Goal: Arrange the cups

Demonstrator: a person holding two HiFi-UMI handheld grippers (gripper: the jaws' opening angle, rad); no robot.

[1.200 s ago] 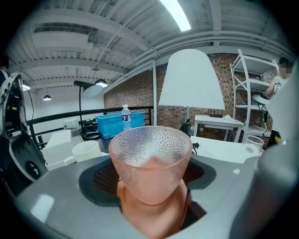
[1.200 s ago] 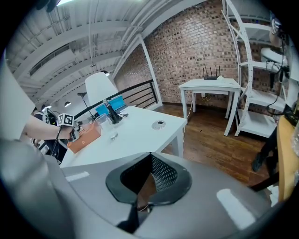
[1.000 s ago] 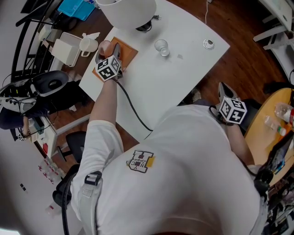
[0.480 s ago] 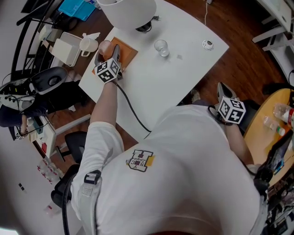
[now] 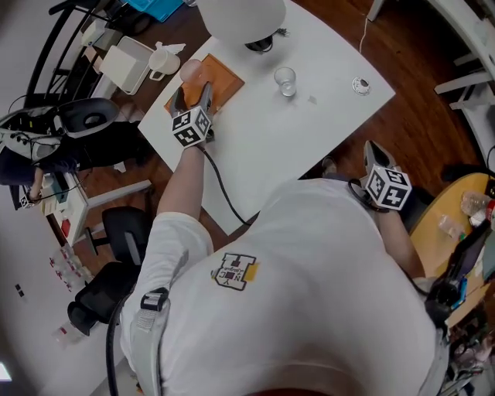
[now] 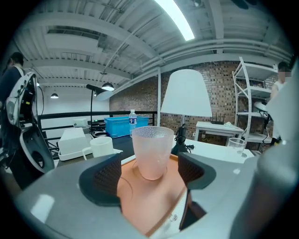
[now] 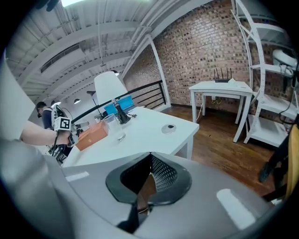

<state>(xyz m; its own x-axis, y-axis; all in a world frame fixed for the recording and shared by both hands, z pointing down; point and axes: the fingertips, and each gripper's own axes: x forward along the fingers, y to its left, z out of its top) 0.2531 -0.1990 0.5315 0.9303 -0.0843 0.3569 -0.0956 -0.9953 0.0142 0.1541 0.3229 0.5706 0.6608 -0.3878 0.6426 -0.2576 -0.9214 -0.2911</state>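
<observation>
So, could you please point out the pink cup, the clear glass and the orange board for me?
pink cup [image 6: 152,154], left gripper view, middle of its side wall.
clear glass [image 5: 285,80], head view, middle of the glass.
orange board [image 5: 227,77], head view, bare part of its top.

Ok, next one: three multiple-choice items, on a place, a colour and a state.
1. The frosted pink plastic cup stands: A on the floor; B on the orange flat tray; C on a chair.
2. The large lampshade is: A white; B blue; C black.
3. The right claw is: A wide open; B shut on a cup; C shut, empty.
B, its base rests on the tray; A, plain from above; C, jaws together with nothing between.
</observation>
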